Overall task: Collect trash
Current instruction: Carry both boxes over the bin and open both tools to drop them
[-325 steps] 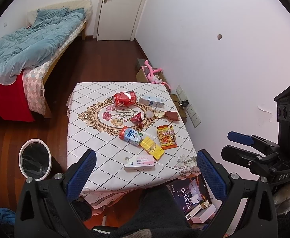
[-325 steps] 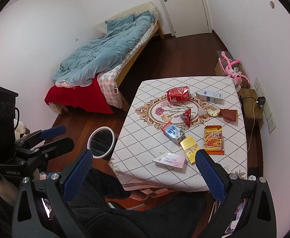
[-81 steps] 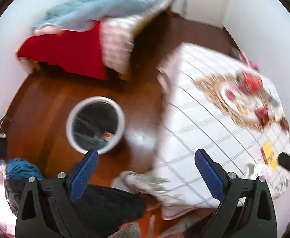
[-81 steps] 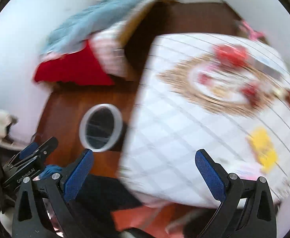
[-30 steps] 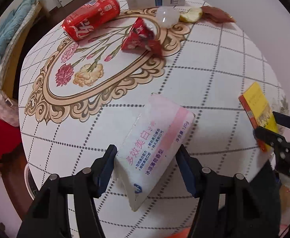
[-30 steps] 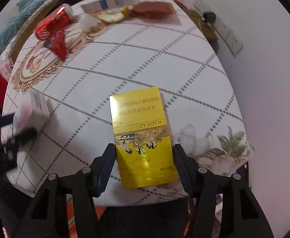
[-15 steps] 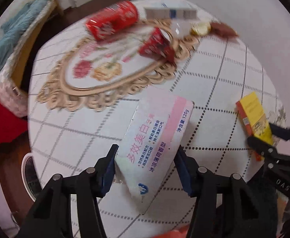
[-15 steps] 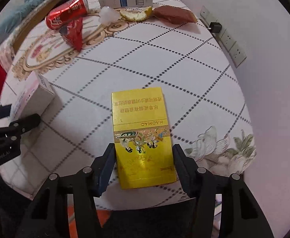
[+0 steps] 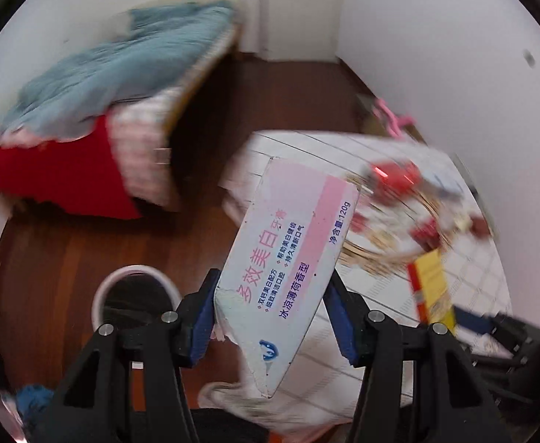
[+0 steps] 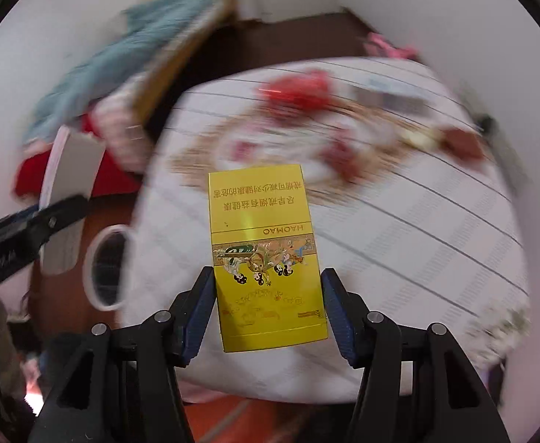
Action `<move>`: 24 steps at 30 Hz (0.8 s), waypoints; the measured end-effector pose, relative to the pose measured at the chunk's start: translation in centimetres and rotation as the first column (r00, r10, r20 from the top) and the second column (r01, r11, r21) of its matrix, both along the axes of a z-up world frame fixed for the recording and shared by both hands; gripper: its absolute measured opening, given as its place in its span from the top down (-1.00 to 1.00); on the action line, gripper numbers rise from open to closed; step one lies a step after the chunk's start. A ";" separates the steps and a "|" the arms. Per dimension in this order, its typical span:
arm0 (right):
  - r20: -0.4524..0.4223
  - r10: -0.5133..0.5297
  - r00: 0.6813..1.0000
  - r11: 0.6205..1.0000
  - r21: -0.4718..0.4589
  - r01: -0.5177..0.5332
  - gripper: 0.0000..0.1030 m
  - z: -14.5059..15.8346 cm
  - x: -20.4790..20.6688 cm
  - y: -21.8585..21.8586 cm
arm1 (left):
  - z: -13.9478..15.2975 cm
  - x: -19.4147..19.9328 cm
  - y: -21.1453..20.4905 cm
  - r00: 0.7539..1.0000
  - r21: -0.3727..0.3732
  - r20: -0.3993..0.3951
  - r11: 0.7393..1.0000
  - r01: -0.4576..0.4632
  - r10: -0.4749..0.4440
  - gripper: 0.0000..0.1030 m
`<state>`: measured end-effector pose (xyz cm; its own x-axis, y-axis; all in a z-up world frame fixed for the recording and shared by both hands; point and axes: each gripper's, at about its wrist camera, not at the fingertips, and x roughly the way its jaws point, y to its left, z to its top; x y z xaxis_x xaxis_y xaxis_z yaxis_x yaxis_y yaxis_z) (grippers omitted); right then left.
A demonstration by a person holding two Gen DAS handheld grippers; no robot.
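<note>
Your left gripper (image 9: 272, 313) is clamped on the pink-and-white toothpaste box (image 9: 288, 258) — its label reads "120g" amid Chinese print, with a blue logo at the near end — and holds it off the table (image 9: 465, 280), tilted, beside the white-rimmed bin (image 9: 102, 295) on the floor. Your right gripper (image 10: 268, 310) is closed on the yellow "HAOMAO" box (image 10: 266, 254), lifted above the checked tablecloth (image 10: 417, 229). Behind it the red can (image 10: 299, 90) and other wrappers are too blurred to read.
</note>
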<state>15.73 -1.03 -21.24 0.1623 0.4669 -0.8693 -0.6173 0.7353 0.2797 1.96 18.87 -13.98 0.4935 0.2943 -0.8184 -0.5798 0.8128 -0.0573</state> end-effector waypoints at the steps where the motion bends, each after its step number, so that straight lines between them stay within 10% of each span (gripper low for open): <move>1: -0.013 0.032 0.999 0.999 0.017 -0.032 -0.16 0.3 -1.0 1.9 | 0.1 -1.3 1.6 0.999 -0.005 0.009 0.999 -0.034 0.034 0.00; 10: -0.135 0.281 0.950 0.959 0.008 -0.283 -0.16 -5.0 -8.8 21.7 | -9.7 -12.6 18.7 0.936 -0.246 -0.094 0.903 -0.352 0.339 0.00; 17: -0.225 0.340 0.913 0.916 -0.138 -0.376 -0.16 -15.5 -11.4 34.6 | -21.9 -15.6 25.7 0.890 -0.407 -0.272 0.794 -0.452 0.367 0.00; 24: -0.285 0.352 0.892 0.883 -0.215 -0.417 -0.16 -22.7 -12.5 41.3 | -25.6 -16.8 28.4 0.857 -0.432 -0.342 0.745 -0.508 0.386 -0.19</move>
